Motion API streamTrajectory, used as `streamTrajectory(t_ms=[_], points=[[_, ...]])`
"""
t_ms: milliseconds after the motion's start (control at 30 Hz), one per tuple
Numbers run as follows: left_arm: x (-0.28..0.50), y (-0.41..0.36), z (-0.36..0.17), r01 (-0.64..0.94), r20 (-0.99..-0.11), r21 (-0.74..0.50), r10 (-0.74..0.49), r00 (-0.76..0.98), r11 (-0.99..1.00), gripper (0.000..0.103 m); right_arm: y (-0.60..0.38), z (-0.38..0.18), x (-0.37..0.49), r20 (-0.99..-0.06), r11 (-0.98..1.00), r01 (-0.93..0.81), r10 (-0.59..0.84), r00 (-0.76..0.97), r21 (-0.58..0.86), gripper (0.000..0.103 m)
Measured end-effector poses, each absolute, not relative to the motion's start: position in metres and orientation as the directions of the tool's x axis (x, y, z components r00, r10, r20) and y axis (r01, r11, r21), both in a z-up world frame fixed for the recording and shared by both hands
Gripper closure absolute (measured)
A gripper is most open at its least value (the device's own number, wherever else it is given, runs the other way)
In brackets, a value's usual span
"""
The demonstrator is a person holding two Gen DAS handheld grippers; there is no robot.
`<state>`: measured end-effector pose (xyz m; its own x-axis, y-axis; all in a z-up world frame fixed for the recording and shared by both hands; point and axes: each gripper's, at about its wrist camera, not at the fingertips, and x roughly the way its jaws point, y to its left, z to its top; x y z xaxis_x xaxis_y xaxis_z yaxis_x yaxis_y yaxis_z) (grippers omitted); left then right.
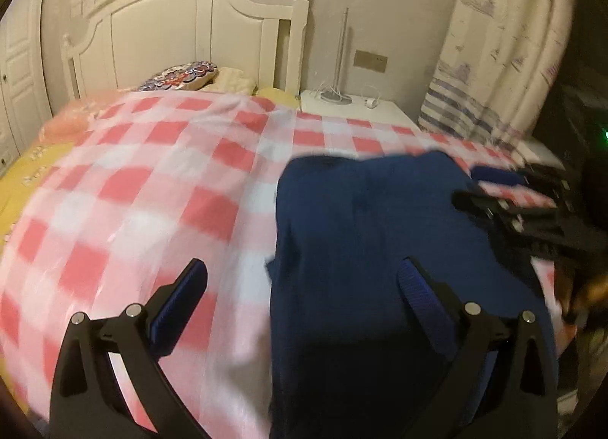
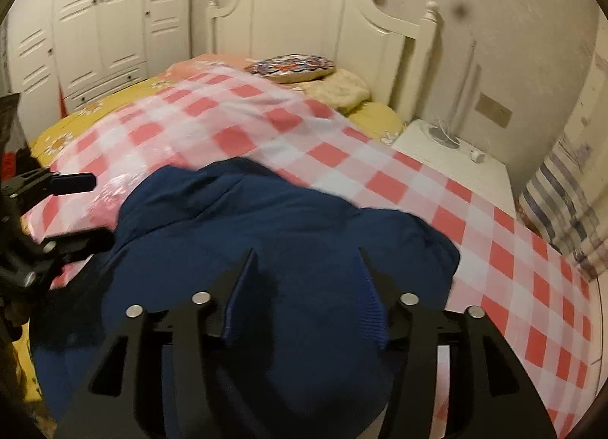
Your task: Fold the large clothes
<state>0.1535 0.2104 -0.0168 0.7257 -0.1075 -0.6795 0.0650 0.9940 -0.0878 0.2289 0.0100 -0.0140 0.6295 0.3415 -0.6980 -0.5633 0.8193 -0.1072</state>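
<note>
A navy blue garment (image 1: 361, 230) lies bunched in a thick pile on the pink-and-white checked cloth (image 1: 152, 173) that covers the bed. My left gripper (image 1: 302, 270) stands wide open; its right finger hangs over the garment's left part and its left finger over the checked cloth. In the right wrist view my right gripper (image 2: 306, 254) hovers above the same garment (image 2: 266, 218), fingers apart, no fabric pinched between the pads. The right gripper (image 1: 478, 186) shows at the garment's right edge in the left wrist view. The left gripper (image 2: 100, 209) shows open at its left edge. Both pictures are motion-blurred.
A white headboard (image 1: 190, 32) and a patterned pillow (image 1: 178, 76) are at the far end of the bed. A white nightstand (image 2: 452, 161) with a lamp base stands beside the bed, a striped curtain (image 1: 494, 59) to its right. White wardrobe doors (image 2: 95, 21) line the far left wall.
</note>
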Motion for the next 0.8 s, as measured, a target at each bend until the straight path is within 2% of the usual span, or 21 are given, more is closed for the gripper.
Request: streamTrajectory(t_ms=[100, 200, 300, 400, 433, 567, 733, 800], points=[[0.133, 0.199, -0.042, 0.060, -0.710, 0.005, -0.039, 0.703, 0.998, 0.002, 0.019, -0.033, 0.227, -0.733, 0.811, -0.572, 0.315, 0.603, -0.123, 0.049], [0.127, 0.209, -0.058, 0.017, -0.702, -0.055, -0.051, 0.710, 0.998, 0.002, 0.014, -0.036, 0.233, -0.741, 0.830, -0.556, 0.351, 0.573, -0.036, 0.049], [0.126, 0.209, -0.060, 0.010, -0.701, -0.055, -0.046, 0.712, 0.998, 0.002, 0.018, -0.022, 0.216, -0.735, 0.832, -0.551, 0.330, 0.592, -0.071, 0.049], [0.124, 0.208, -0.061, 0.009, -0.692, -0.036, -0.031, 0.721, 0.999, 0.002, 0.017, -0.002, 0.177, -0.688, 0.798, -0.596, 0.388, 0.614, -0.082, 0.049], [0.124, 0.209, -0.062, 0.006, -0.693, -0.047, -0.037, 0.720, 0.999, 0.002, 0.015, 0.004, 0.160, -0.668, 0.789, -0.607, 0.403, 0.625, -0.092, 0.048], [0.121, 0.212, -0.064, -0.001, -0.688, -0.066, -0.045, 0.725, 0.998, 0.002, 0.013, 0.008, 0.109, -0.635, 0.748, -0.650, 0.441, 0.635, -0.130, 0.032], [0.119, 0.211, -0.064, -0.004, -0.689, -0.062, -0.039, 0.724, 0.998, 0.002, 0.025, -0.032, 0.075, -0.680, 0.704, -0.670, 0.375, 0.631, -0.234, 0.029], [0.118, 0.210, -0.065, -0.003, -0.686, -0.049, -0.032, 0.727, 0.999, 0.002, 0.019, -0.042, 0.077, -0.670, 0.726, -0.662, 0.400, 0.626, -0.186, 0.027]])
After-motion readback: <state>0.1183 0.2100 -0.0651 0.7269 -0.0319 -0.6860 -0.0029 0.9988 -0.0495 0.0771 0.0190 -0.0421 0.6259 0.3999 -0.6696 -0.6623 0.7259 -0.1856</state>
